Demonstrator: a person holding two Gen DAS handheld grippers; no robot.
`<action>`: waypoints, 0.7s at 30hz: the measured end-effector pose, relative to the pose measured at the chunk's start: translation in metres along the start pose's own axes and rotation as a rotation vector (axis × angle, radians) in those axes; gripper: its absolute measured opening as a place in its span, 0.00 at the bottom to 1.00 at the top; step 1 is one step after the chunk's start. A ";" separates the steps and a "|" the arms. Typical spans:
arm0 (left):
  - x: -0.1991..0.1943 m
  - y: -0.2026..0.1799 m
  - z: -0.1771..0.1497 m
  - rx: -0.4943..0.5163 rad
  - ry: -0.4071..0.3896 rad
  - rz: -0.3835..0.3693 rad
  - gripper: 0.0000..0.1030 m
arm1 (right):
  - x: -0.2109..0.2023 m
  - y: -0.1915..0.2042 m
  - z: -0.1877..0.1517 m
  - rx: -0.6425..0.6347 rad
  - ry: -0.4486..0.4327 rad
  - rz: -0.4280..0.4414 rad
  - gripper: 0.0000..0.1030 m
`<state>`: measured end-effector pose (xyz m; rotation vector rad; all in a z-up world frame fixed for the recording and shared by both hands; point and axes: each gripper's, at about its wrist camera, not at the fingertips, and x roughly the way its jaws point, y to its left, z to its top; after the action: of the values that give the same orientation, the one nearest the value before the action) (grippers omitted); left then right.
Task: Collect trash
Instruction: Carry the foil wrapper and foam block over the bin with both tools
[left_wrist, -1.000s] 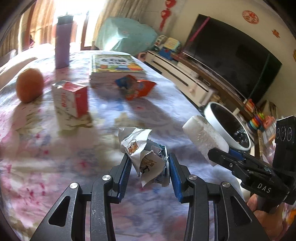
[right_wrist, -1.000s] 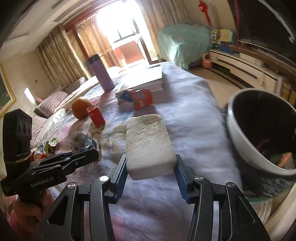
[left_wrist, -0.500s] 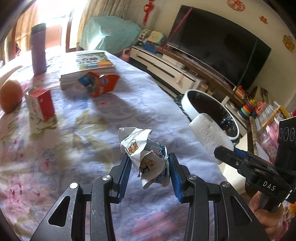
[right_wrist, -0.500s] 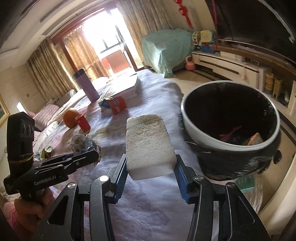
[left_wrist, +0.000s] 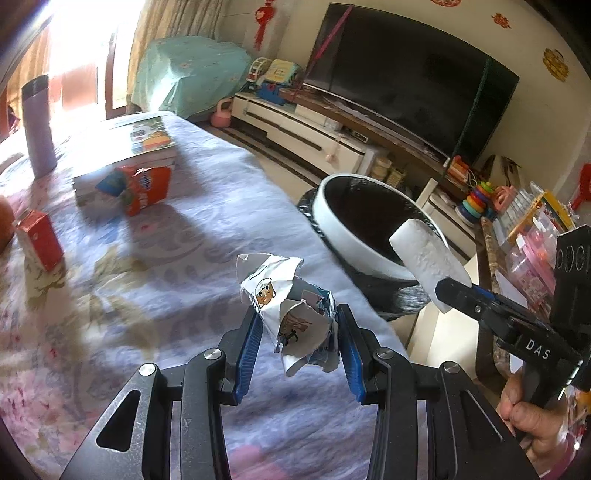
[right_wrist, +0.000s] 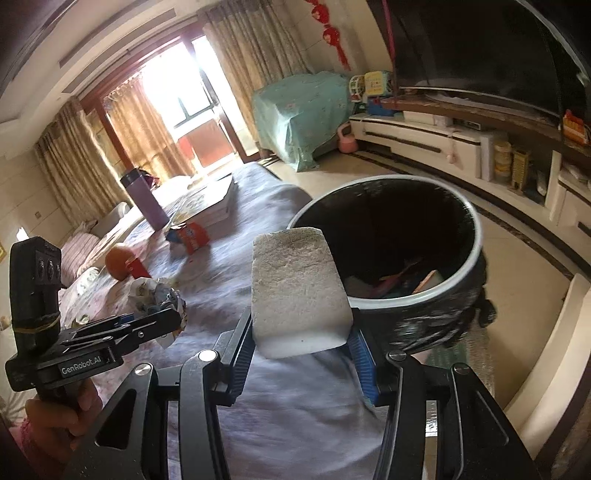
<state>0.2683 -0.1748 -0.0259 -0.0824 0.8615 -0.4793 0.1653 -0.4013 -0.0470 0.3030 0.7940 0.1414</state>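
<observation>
My left gripper is shut on a crumpled printed paper wad, held above the floral tablecloth near the table's right edge. My right gripper is shut on a white foam block, which hangs just left of the bin's rim. The bin is white-rimmed with a black liner and stands on the floor beside the table; several scraps lie inside. In the left wrist view the foam block hovers over the bin. The paper wad shows at the left in the right wrist view.
On the table lie an orange snack packet, a small red carton, a stack of books, a purple flask and an orange fruit. A television and low cabinet line the wall; toys stand at right.
Both grippers have swung right, from over the table toward the bin, each keeping its load. The bin has grown larger and its inside now shows in the right wrist view.
</observation>
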 end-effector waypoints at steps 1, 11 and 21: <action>0.002 -0.003 0.001 0.006 0.001 -0.003 0.38 | -0.001 -0.002 0.001 0.001 -0.003 -0.005 0.48; 0.016 -0.027 0.018 0.052 -0.006 -0.026 0.38 | -0.007 -0.026 0.008 0.026 -0.022 -0.047 0.48; 0.037 -0.042 0.037 0.080 -0.009 -0.037 0.38 | -0.007 -0.044 0.016 0.029 -0.023 -0.074 0.48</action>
<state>0.3004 -0.2330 -0.0168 -0.0271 0.8325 -0.5470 0.1722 -0.4485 -0.0454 0.3023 0.7842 0.0572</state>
